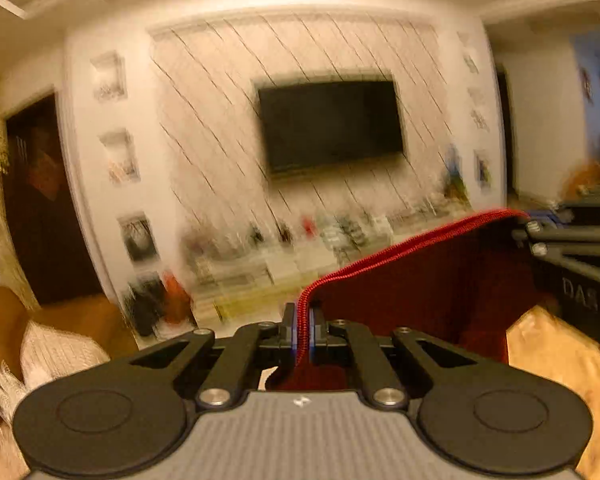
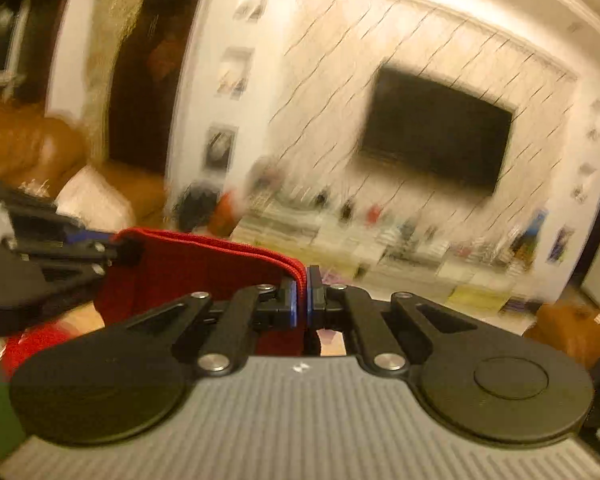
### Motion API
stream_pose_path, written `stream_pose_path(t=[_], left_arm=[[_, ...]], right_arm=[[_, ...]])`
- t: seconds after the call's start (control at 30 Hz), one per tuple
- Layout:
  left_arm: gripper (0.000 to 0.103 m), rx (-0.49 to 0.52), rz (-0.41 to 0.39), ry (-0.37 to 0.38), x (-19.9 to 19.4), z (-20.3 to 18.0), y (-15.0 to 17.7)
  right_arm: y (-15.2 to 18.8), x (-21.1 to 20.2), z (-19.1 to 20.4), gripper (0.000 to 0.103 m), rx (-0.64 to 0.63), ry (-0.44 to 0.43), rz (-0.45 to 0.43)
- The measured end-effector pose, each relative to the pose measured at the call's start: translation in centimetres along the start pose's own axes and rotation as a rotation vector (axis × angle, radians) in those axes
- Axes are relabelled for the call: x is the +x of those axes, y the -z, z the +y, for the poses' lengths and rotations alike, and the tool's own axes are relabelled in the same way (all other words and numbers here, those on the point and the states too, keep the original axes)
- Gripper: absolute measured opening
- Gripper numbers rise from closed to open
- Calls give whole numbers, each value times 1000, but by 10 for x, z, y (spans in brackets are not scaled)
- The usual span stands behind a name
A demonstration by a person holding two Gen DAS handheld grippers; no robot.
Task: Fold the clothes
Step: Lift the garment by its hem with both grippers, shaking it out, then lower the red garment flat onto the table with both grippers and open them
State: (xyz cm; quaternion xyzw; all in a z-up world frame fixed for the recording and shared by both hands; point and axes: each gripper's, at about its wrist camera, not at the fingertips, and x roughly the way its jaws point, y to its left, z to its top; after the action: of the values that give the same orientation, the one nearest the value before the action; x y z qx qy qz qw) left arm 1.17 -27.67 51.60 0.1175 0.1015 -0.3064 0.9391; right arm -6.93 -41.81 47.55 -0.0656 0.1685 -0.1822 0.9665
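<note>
Between 2 claws, red garment (image 1: 420,292) hangs stretched; left claw (image 1: 302,330) and right claw (image 2: 302,300) each pinch its ribbed edge.

Both views blurred, cams aimed at far wall. Garment (image 1: 420,292) hangs betw the two grippers, top edge stretched across. Left gripper (image 1: 303,326) clamped on its left top corner; right gripper (image 2: 302,298) clamped on right top corner. In left wrist view the right gripper sits at the frame's right edge, garment edge running up to it; mirror layout in right wrist view. TV (image 1: 330,124) on far wall, behind garment. Low cabinet (image 1: 284,256) w/ small items below TV, along wall base. Doorway (image 1: 44,200) left of TV wall. Sofa (image 2: 24,144) near doorway, left side, cloth draped on it.
</note>
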Motion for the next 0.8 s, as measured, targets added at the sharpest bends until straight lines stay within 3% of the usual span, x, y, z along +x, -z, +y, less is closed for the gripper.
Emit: stream_pose_path(t=[0.1,0.2,0.27,0.37,0.43,0.53,0.73,0.8], left_arm=[[5,61,-219,-111,-26,-8,-44],[5,124,-360,-137,-62,-15,-57],[5,154,-380,-113,-80,-16,-50],[5,269,-359,-92,-95,-28,-10],[5,322,-302,-54,-97,-39,35],[5,382,-191,32,-102,-58,129],[5,394,194,230,-84,-102,381],[5,383,300,276,-82,-108,449]], right_arm=[[-46,-1,0,6,20,71,-198],[-68,-29,2,6,-10,111,-395],[-66,-48,0,6,-28,105,-475],[-37,-60,-4,6,-100,51,-467],[-5,-64,-2,6,-163,15,-439],[62,-64,10,6,-226,-45,-349],[275,-47,70,6,-303,-234,-20],[349,-40,95,6,-298,-292,102]])
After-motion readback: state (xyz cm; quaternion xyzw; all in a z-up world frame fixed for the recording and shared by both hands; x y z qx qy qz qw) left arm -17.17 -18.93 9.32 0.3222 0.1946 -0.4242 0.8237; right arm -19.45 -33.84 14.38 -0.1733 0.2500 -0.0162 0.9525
